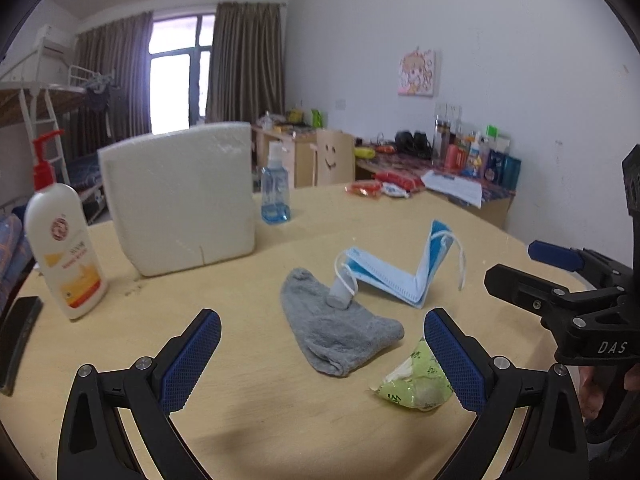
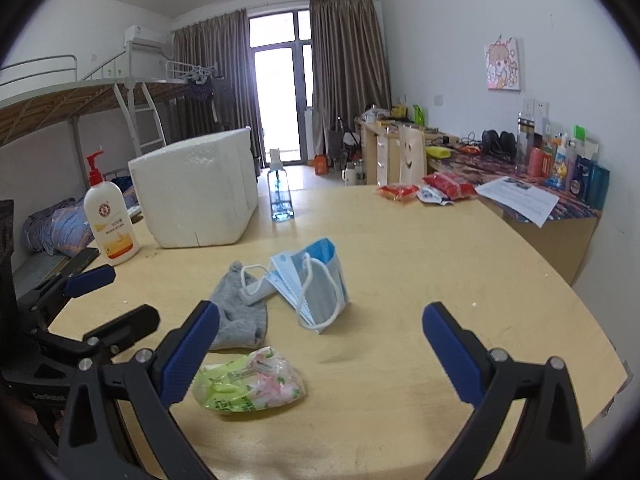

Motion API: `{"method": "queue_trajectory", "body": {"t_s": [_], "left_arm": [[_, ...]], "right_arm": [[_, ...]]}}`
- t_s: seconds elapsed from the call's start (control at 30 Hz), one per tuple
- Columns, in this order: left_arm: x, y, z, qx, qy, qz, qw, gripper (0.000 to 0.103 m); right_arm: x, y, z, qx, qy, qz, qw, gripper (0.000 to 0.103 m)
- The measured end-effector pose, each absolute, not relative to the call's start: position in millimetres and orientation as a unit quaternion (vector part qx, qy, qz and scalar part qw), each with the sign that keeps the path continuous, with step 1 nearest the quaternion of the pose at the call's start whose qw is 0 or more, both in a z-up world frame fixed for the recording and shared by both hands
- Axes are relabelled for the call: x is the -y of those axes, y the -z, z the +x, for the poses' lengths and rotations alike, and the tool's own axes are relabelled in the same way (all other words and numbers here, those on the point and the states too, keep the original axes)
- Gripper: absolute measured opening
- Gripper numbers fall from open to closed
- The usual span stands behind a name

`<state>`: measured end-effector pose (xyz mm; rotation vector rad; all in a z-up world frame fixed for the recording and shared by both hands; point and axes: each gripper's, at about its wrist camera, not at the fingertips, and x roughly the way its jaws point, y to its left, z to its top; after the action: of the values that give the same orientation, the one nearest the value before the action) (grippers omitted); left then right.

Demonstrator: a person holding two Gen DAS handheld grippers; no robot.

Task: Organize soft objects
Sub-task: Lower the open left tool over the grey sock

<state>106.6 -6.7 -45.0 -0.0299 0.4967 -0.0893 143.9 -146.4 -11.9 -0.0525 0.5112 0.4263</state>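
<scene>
A grey sock (image 1: pixel 338 332) (image 2: pixel 240 312) lies on the wooden table (image 1: pixel 260 420) with a small white tube (image 1: pixel 342 290) (image 2: pixel 258 292) resting on it. A folded blue face mask (image 1: pixel 404 272) (image 2: pixel 316 280) stands just right of the sock. A green tissue pack (image 1: pixel 416 380) (image 2: pixel 248 384) lies nearer me. My left gripper (image 1: pixel 322 360) is open above the table, just short of the sock, with nothing between its fingers. My right gripper (image 2: pixel 320 352) is open too, the tissue pack beside its left finger; it shows at the right edge (image 1: pixel 532 268) of the left wrist view.
A white foam box (image 1: pixel 180 200) (image 2: pixel 200 192) stands at the back left, a lotion pump bottle (image 1: pixel 62 240) (image 2: pixel 110 220) beside it, and a blue sanitizer bottle (image 1: pixel 275 190) (image 2: pixel 280 192) behind. Red snack packets (image 2: pixel 424 190) lie at the far edge. A dark flat object (image 1: pixel 18 332) lies at the left edge.
</scene>
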Motion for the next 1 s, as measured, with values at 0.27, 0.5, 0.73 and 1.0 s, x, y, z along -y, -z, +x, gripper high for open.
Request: {"method": "queue_trajectory", "body": {"t_s": [0.27,0.5,0.73,1.0], "left_arm": [[10.8,57.9,138.1,-0.304,0.053,-0.015,0.951,0.100],[15.2,64.8,162.5,-0.344,0.040,-0.017,0.938,0.086],[22.2,72.0,178.5,-0.370,0.029,0.002,0.928,0.079],[19.0,80.1,188.3,-0.400,0.044,-0.011,0.915,0.059]], "right_arm": [[145.9,23.3,167.9,-0.282,-0.212,-0.030,0.935,0.103],[149.7,23.3,176.0,-0.291,-0.221,-0.022,0.931,0.103],[150.0,30.0,188.3,-0.308,-0.228,-0.015,0.924,0.103],[149.4,35.2,197.1,-0.322,-0.240,-0.010,0.916,0.103]]}}
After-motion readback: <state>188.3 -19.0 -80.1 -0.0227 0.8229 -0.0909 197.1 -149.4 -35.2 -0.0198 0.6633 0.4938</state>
